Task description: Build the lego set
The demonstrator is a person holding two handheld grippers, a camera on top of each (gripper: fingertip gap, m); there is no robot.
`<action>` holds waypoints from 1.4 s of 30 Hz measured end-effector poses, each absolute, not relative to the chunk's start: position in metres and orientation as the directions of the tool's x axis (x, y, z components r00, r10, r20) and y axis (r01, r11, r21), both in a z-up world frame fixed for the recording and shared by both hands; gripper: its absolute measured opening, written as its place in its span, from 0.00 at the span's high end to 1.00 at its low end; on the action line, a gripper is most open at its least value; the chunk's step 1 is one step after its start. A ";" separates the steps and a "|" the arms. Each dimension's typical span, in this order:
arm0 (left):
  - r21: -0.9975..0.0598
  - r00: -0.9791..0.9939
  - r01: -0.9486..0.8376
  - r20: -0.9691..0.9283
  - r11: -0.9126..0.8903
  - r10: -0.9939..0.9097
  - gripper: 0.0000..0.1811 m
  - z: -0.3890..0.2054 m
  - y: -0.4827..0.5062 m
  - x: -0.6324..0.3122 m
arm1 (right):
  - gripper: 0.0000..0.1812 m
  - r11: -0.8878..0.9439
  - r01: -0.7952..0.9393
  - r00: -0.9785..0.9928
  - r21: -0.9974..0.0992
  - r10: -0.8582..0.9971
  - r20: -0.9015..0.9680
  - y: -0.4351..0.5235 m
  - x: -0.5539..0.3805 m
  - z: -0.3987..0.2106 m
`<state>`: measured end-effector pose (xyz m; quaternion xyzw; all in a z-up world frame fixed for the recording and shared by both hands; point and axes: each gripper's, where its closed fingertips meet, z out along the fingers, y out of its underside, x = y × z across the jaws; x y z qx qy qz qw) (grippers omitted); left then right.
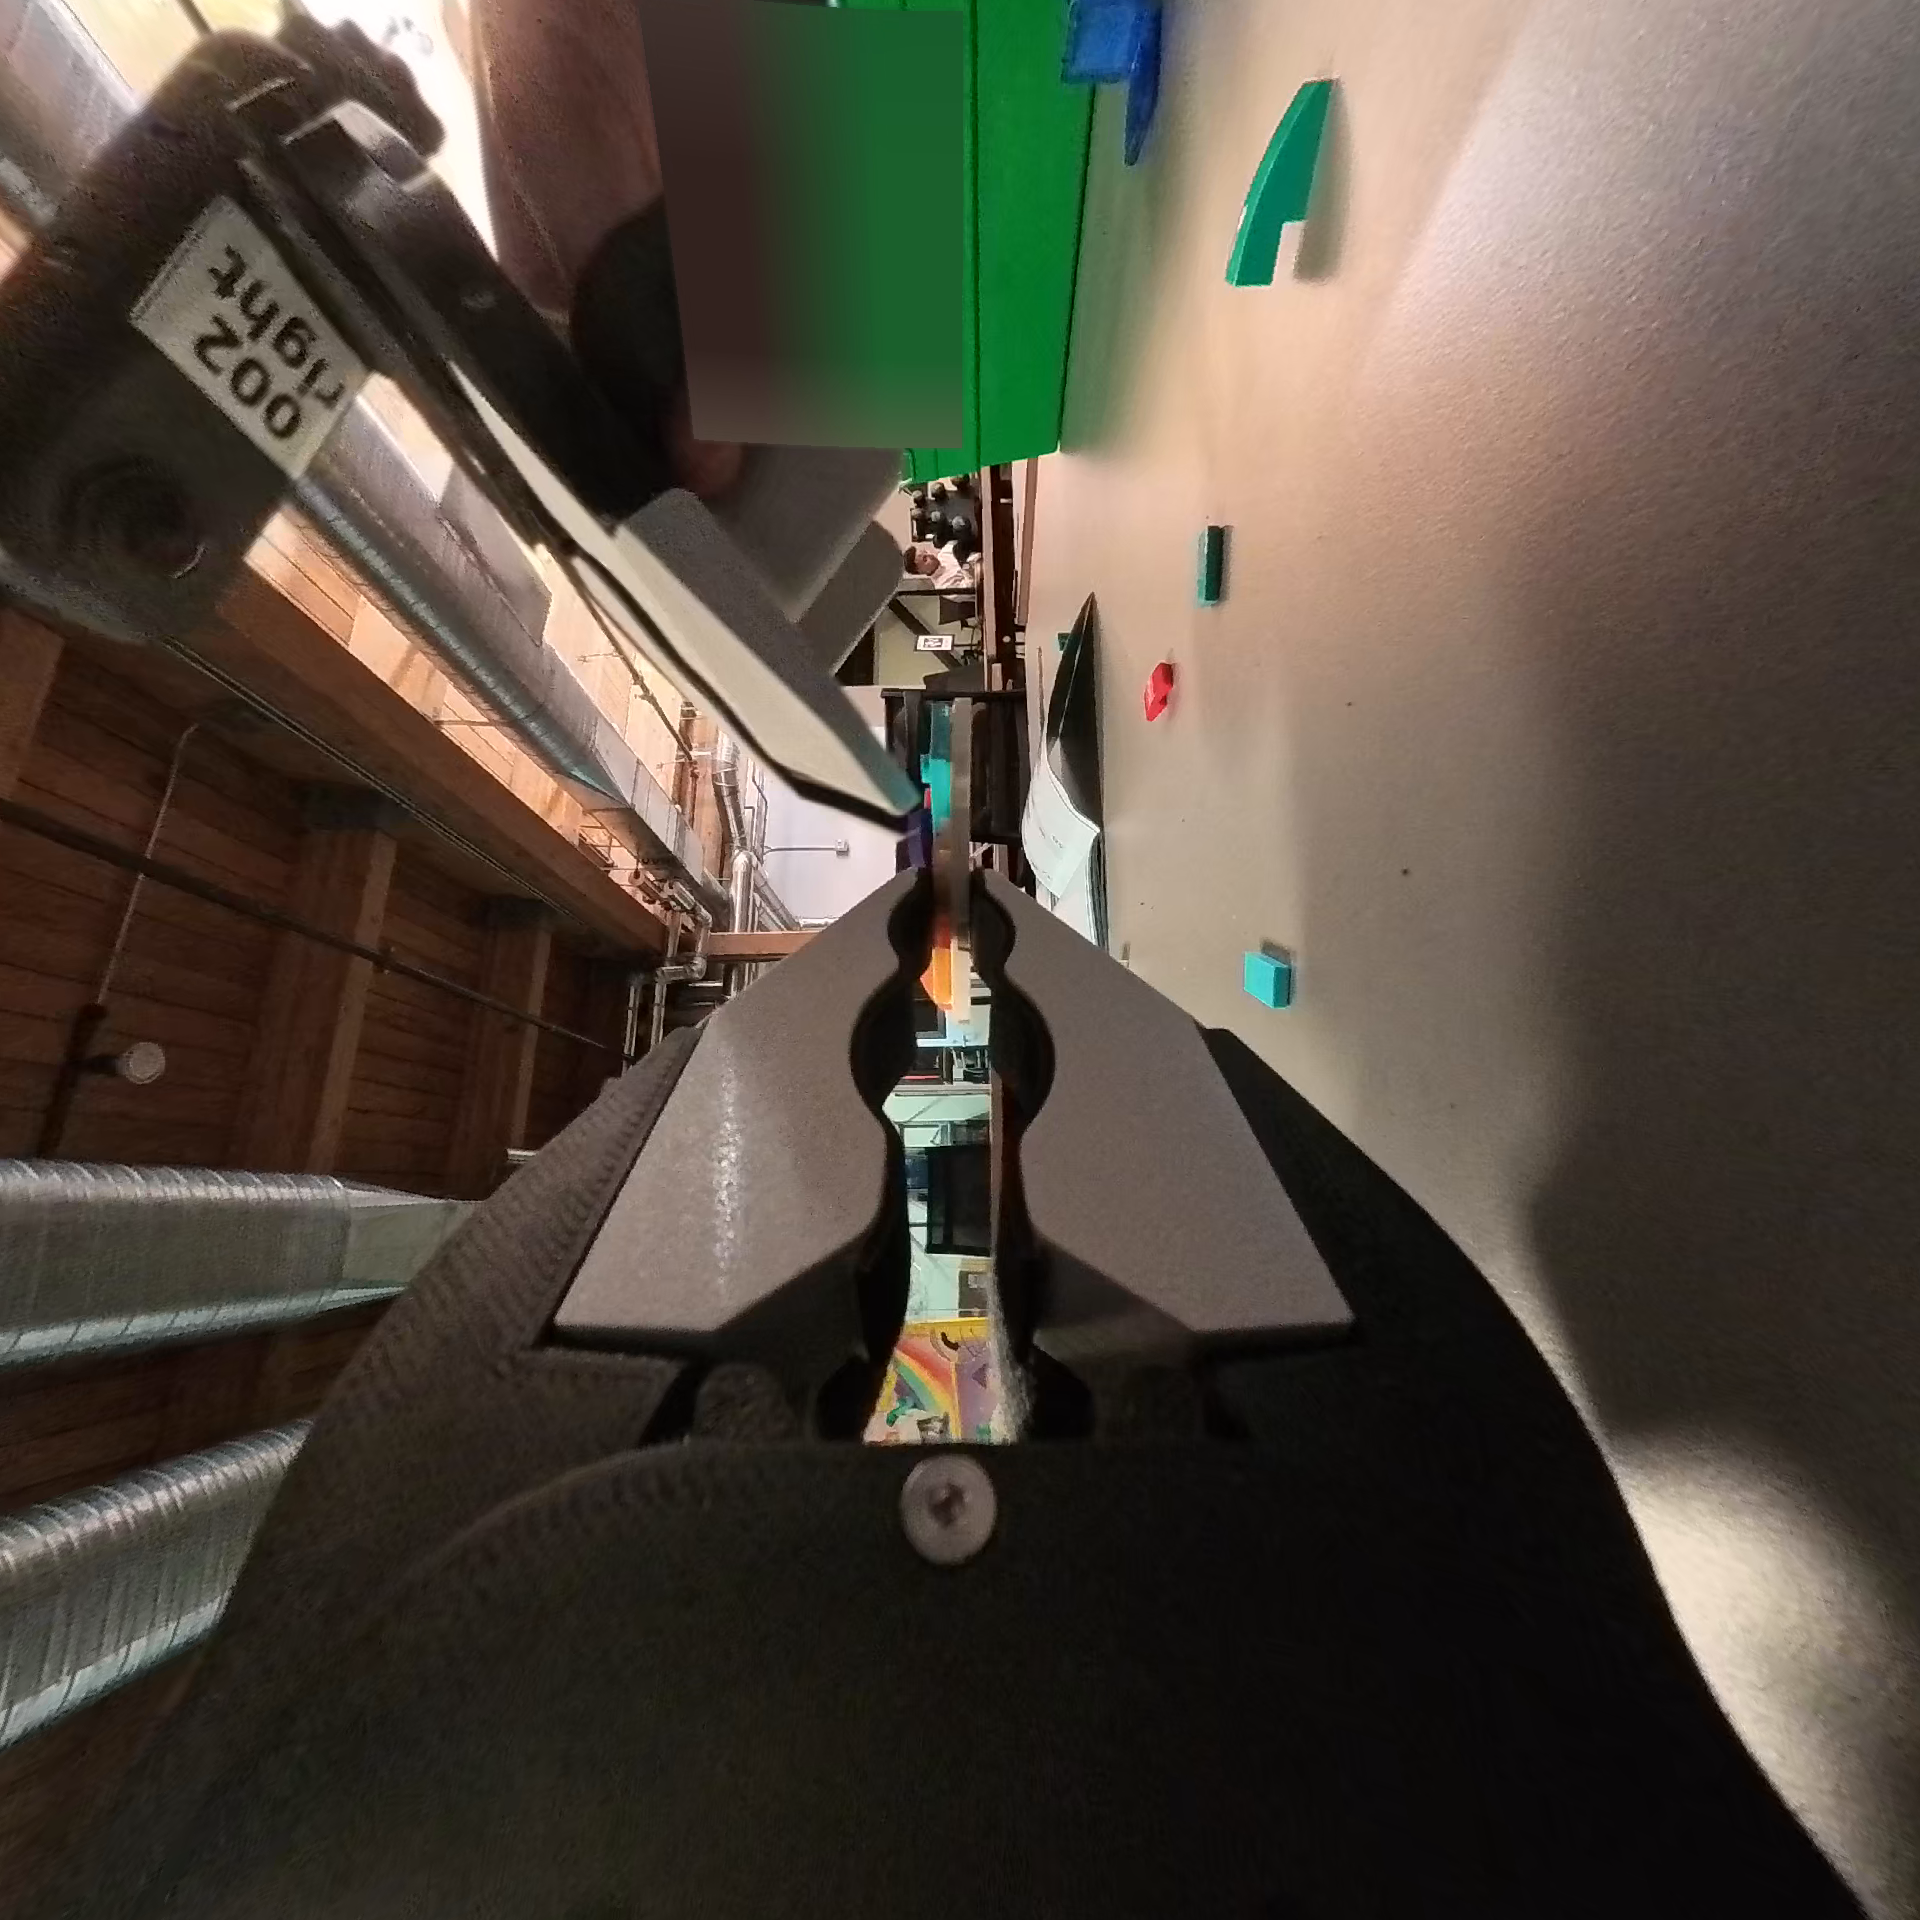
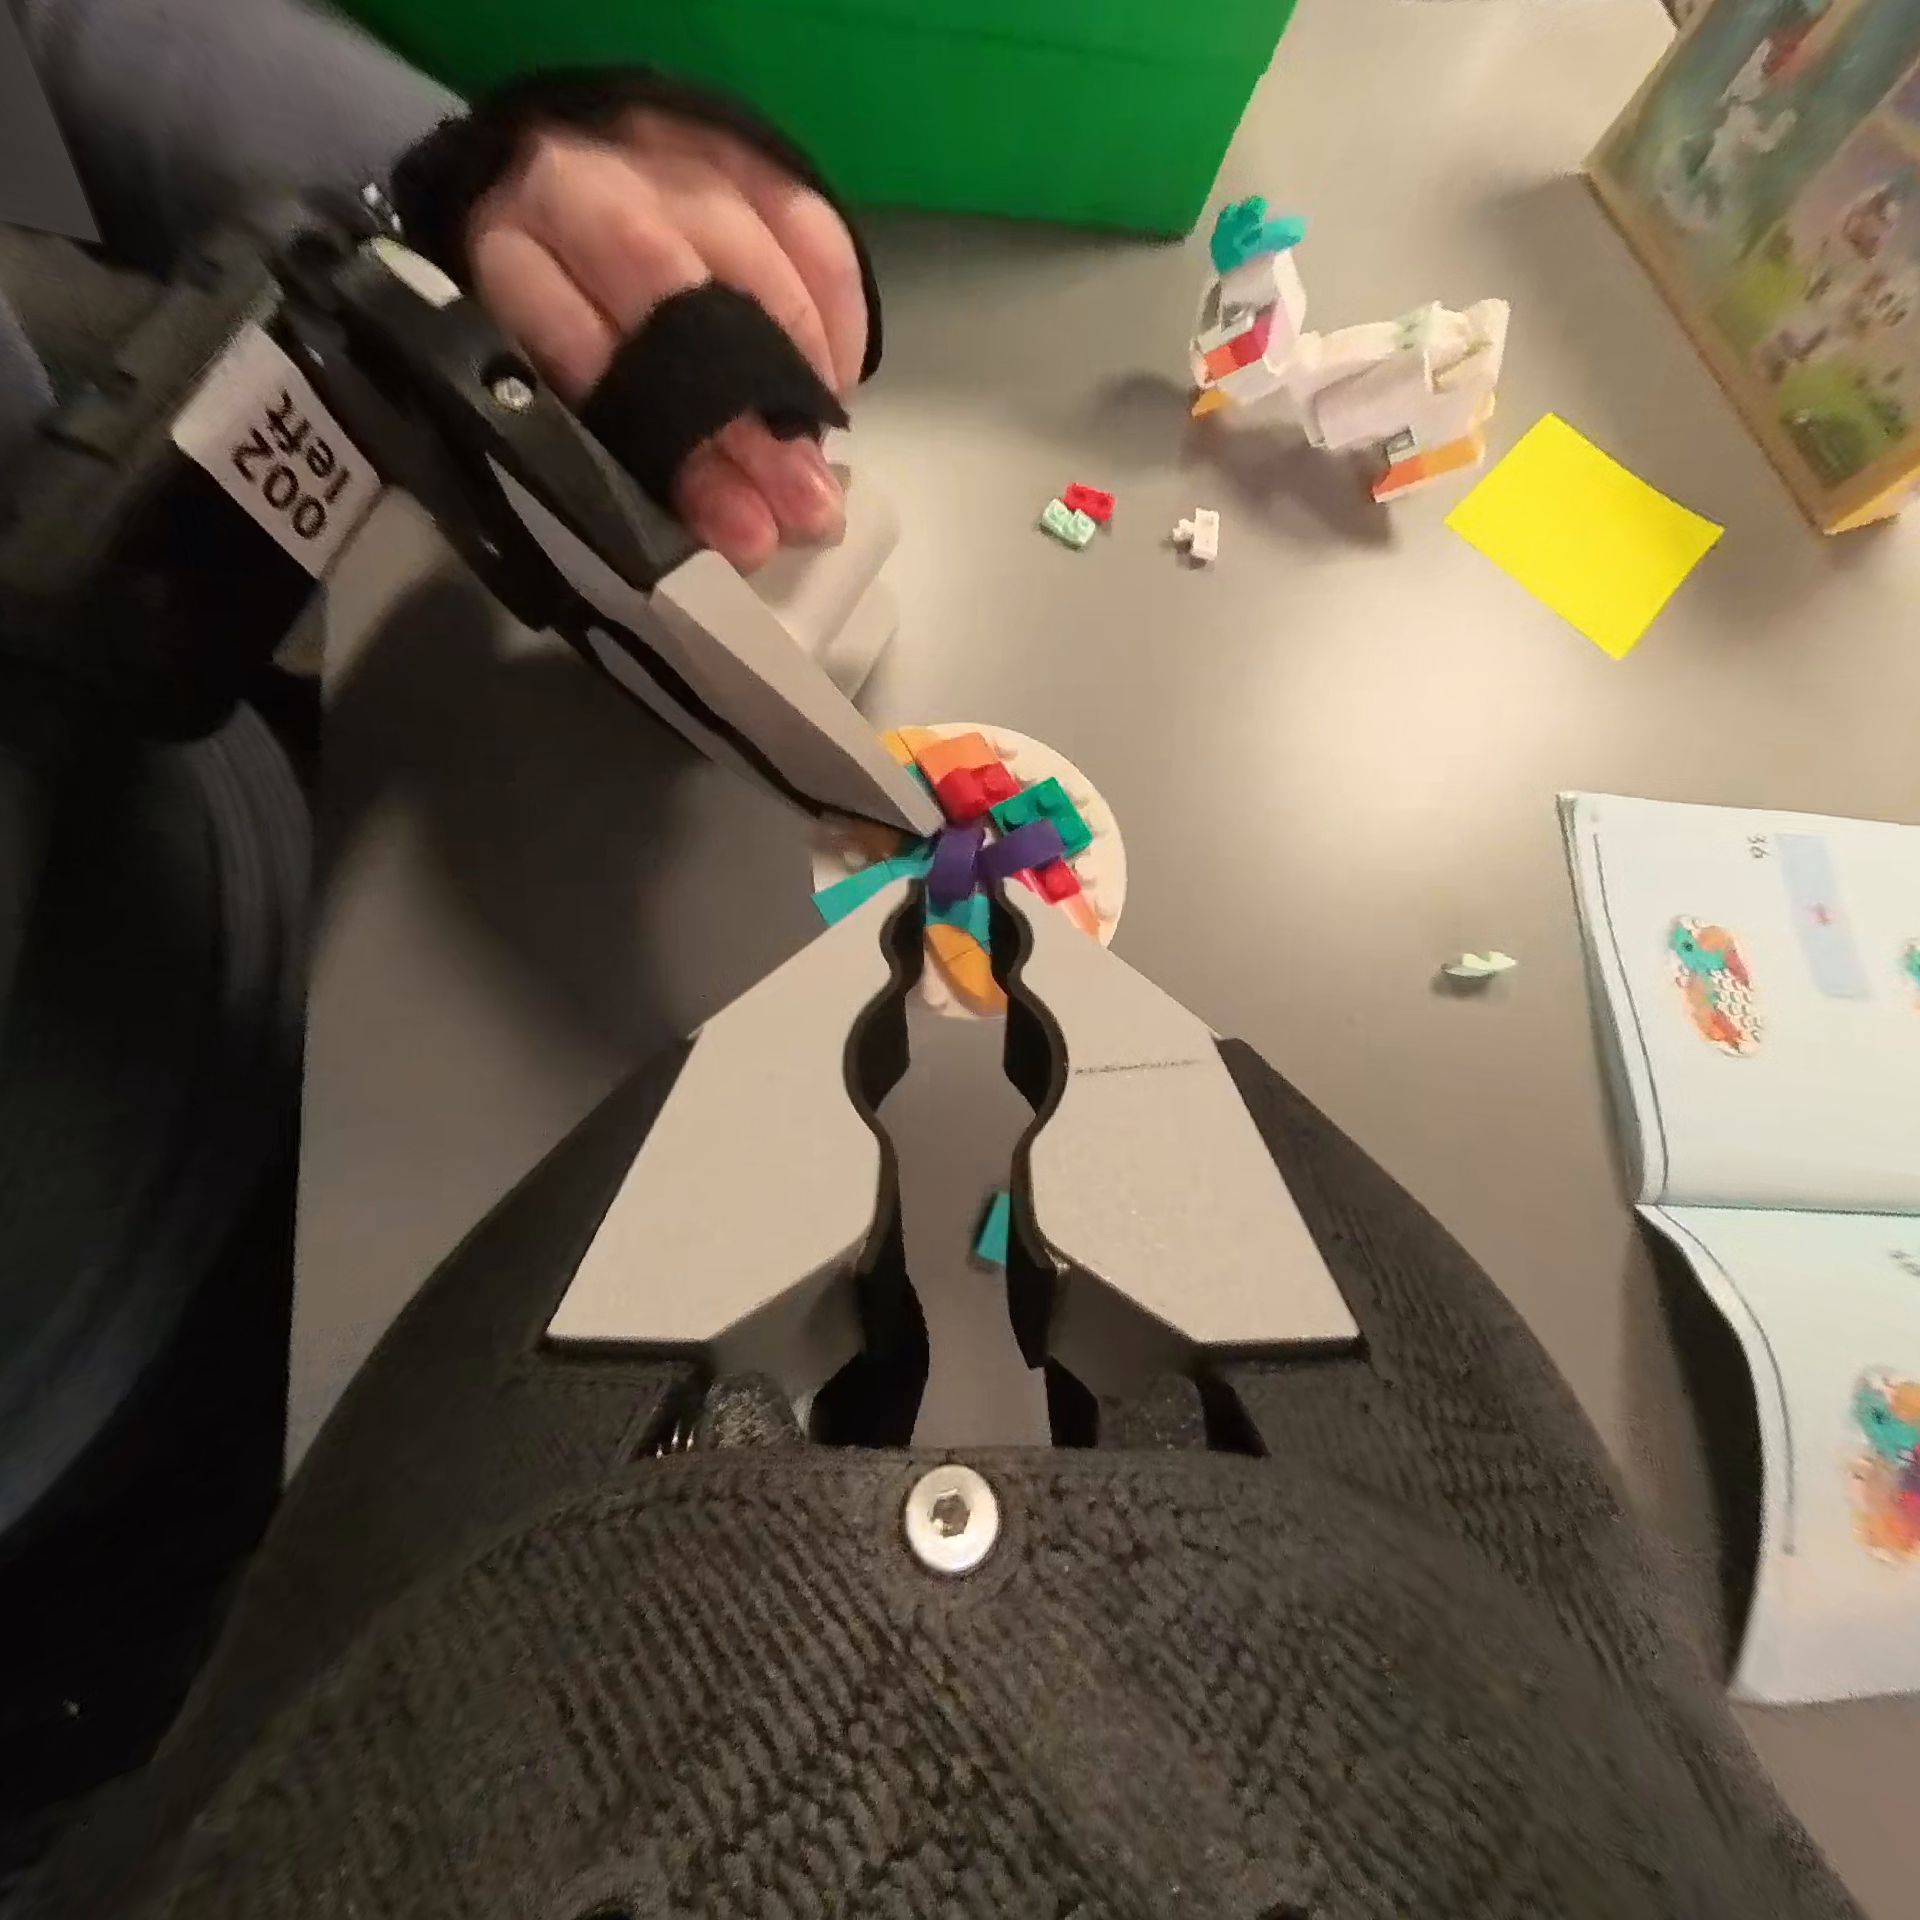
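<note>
A round white plate (image 2: 1103, 857) carries a small model of orange, red, green, teal and purple bricks and is held up above the table. My left gripper (image 1: 951, 883) is shut on the plate, which shows edge-on (image 1: 961, 769) between its fingertips. In the right wrist view the left gripper (image 2: 914, 821) comes in from the upper left, held by a hand. My right gripper (image 2: 954, 899) is closed on a purple piece (image 2: 951, 862) at the middle of the model. In the left wrist view the right gripper (image 1: 899, 810) meets the plate from the upper left.
On the grey table lie a white brick animal (image 2: 1351, 374), a yellow note (image 2: 1579, 530), the set's box (image 2: 1787, 208), an open instruction booklet (image 2: 1766, 1039) and loose bricks: red and mint (image 2: 1081, 514), white (image 2: 1195, 535), teal (image 2: 992, 1226). A green bin (image 2: 883, 104) stands behind. My two grippers' fingertips are within a few centimetres of each other. The white brick animal (image 2: 1351, 374) is about 25 cm from both grippers' fingertips.
</note>
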<state>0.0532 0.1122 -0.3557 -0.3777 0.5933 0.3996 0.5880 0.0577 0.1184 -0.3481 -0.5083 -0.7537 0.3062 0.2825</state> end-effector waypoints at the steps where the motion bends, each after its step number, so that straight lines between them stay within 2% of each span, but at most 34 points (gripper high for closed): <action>1: 0.030 -0.023 -0.919 -0.999 0.394 0.022 0.97 -0.356 0.112 0.053 | 0.94 0.313 0.603 -0.332 -0.734 0.935 0.126 0.117 0.058 -0.350; 6: 0.043 -0.041 -0.926 -0.999 0.376 0.013 0.97 -0.358 0.114 0.052 | 0.96 0.314 0.650 -0.296 -0.692 0.943 0.150 0.118 0.054 -0.354; 10: 0.051 -0.053 -0.945 -0.999 0.323 0.005 0.97 -0.361 0.120 0.047 | 0.97 0.232 0.669 -0.162 -0.706 0.973 0.166 0.128 0.049 -0.355; 16: 0.133 -0.138 -0.962 -0.990 0.237 -0.004 0.97 -0.371 0.130 0.045 | 0.97 -0.040 0.604 0.055 -0.796 0.998 -0.009 0.134 0.044 -0.352; 21: 0.166 -0.166 -0.967 -0.986 0.192 0.019 0.97 -0.369 0.132 0.045 | 0.97 -0.208 0.552 0.177 -0.808 0.976 -0.130 0.137 0.039 -0.354; 42: 0.129 -0.137 -0.978 -0.990 0.163 -0.039 0.97 -0.375 0.134 0.045 | 0.96 -0.339 0.557 0.294 -0.758 0.934 -0.202 0.141 0.038 -0.367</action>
